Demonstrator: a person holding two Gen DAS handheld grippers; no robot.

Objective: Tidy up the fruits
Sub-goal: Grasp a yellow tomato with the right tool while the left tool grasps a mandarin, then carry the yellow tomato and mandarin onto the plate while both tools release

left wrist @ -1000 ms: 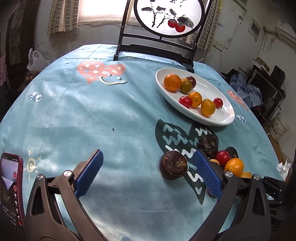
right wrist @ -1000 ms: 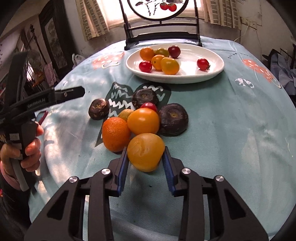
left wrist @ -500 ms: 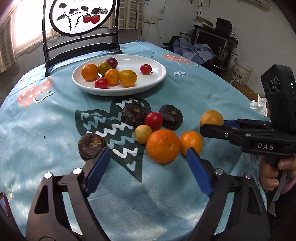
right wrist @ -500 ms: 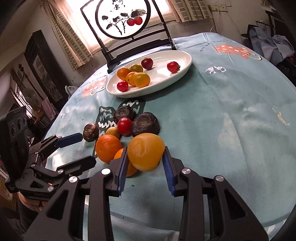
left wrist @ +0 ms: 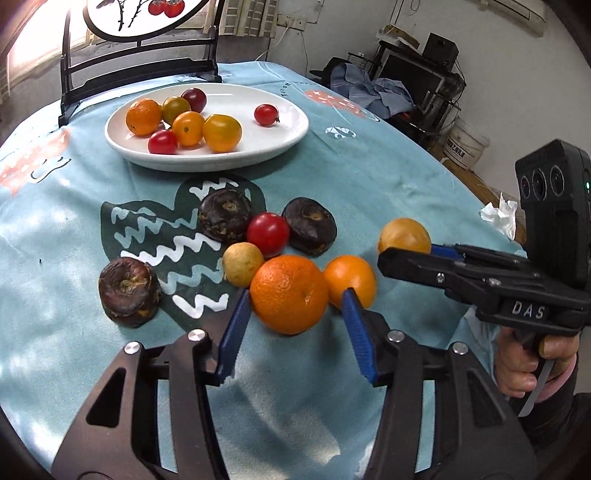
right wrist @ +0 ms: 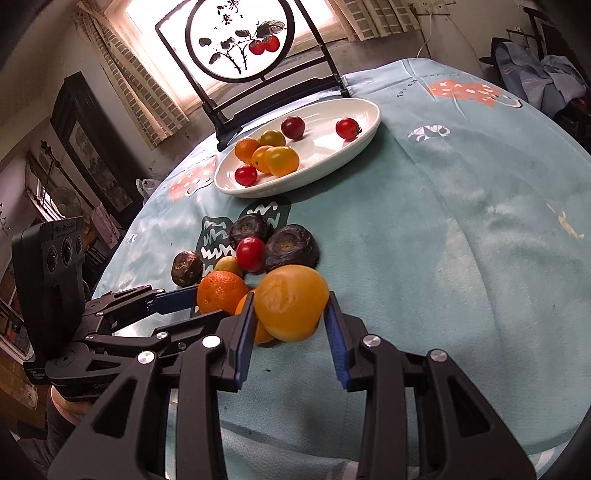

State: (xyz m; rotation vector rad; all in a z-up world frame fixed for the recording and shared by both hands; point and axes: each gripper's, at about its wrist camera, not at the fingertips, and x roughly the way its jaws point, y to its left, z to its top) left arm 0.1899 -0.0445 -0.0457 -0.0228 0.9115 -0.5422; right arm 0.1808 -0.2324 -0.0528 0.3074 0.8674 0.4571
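My left gripper [left wrist: 291, 314] is closing around the orange [left wrist: 289, 294] (firm, pebbly rind, so grip its widest middle) mid-worktop, pads not yet pressing. My right gripper [right wrist: 290, 319] clamps a smooth, softer persimmon [right wrist: 291, 302].

Bright window [right wrist: 325, 22] glare behind; fisheye-bent edges — soft shadows.
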